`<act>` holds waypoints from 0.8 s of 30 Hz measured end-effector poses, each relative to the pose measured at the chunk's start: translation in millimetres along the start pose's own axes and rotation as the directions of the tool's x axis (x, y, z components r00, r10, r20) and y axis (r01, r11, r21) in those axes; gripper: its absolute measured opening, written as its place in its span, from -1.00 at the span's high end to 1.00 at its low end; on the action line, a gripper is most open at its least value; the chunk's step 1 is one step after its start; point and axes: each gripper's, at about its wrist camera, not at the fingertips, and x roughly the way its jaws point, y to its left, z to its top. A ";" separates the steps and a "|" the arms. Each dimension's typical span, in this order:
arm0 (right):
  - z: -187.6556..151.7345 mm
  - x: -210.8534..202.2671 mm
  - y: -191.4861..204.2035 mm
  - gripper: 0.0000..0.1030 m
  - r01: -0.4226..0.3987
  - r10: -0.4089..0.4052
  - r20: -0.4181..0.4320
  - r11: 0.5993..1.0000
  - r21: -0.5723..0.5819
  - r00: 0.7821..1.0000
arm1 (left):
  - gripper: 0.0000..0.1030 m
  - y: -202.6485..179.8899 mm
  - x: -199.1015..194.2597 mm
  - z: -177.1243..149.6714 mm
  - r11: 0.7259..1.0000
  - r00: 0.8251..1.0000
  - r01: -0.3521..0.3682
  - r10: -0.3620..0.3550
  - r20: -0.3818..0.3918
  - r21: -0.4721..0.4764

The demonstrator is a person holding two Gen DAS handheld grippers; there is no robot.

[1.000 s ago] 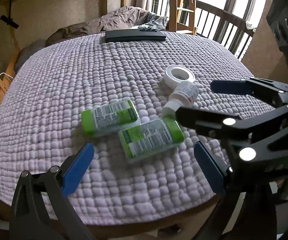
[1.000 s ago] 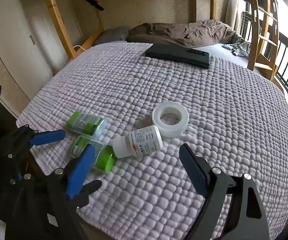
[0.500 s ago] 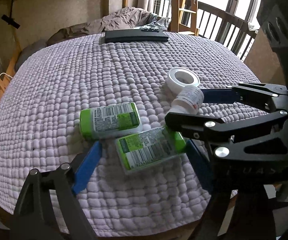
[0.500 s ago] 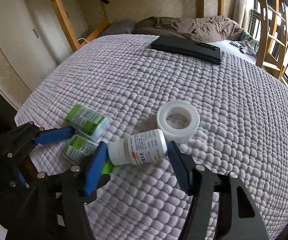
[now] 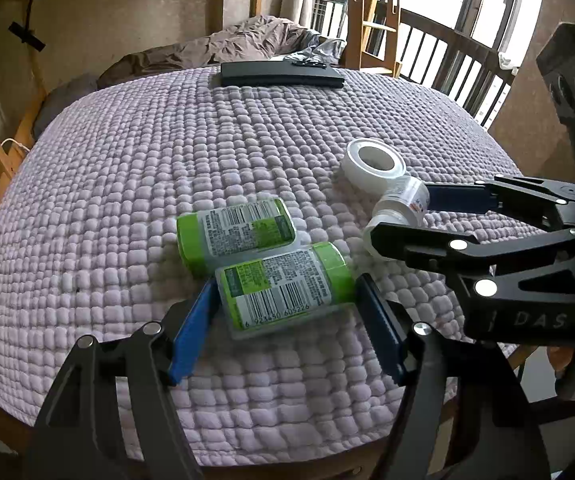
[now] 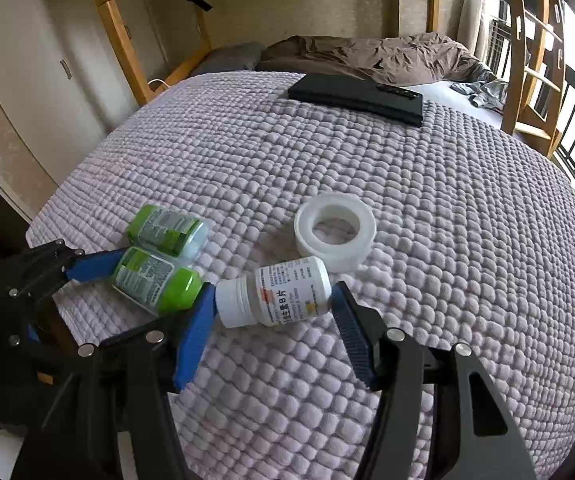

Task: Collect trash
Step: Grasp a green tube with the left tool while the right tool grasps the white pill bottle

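Two green-capped bottles lie side by side on the lilac quilt [image 5: 127,160]. The nearer green bottle [image 5: 283,292] lies crosswise between my left gripper's [image 5: 286,284] blue pads; the jaws are closing and the pad tips touch its base and cap. Just behind it lies the farther green bottle [image 5: 233,232], free. My right gripper [image 6: 273,292] is closing on a white pill bottle [image 6: 283,296], its pads against the cap and the base. A white tape roll [image 6: 335,236] rests right behind that bottle, touching it or nearly so.
A flat black slab [image 6: 357,98] lies at the quilt's far edge, with crumpled brown bedding [image 6: 367,56] beyond it. Wooden bed posts stand at the left, and a ladder and dark railings [image 5: 447,64] at the right. The quilt's near edge drops off just below both grippers.
Both pairs of jaws have narrowed from wide apart. The left pads now flank the nearer green bottle's ends; the right pads have come in onto the white bottle.
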 end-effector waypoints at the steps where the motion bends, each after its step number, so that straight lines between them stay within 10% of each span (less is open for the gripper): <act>1: -0.4 0.1 0.7 -0.14 0.002 -0.002 0.000 1.000 -0.003 1.000 | -0.39 -0.5 0.1 0.5 1.000 1.000 -0.001 0.001 0.000 -0.001; 24: -12.8 -17.2 2.5 -0.13 -0.031 0.029 0.024 0.998 0.055 0.999 | -0.38 1.3 -11.6 1.7 1.000 1.000 0.015 -0.015 0.016 0.017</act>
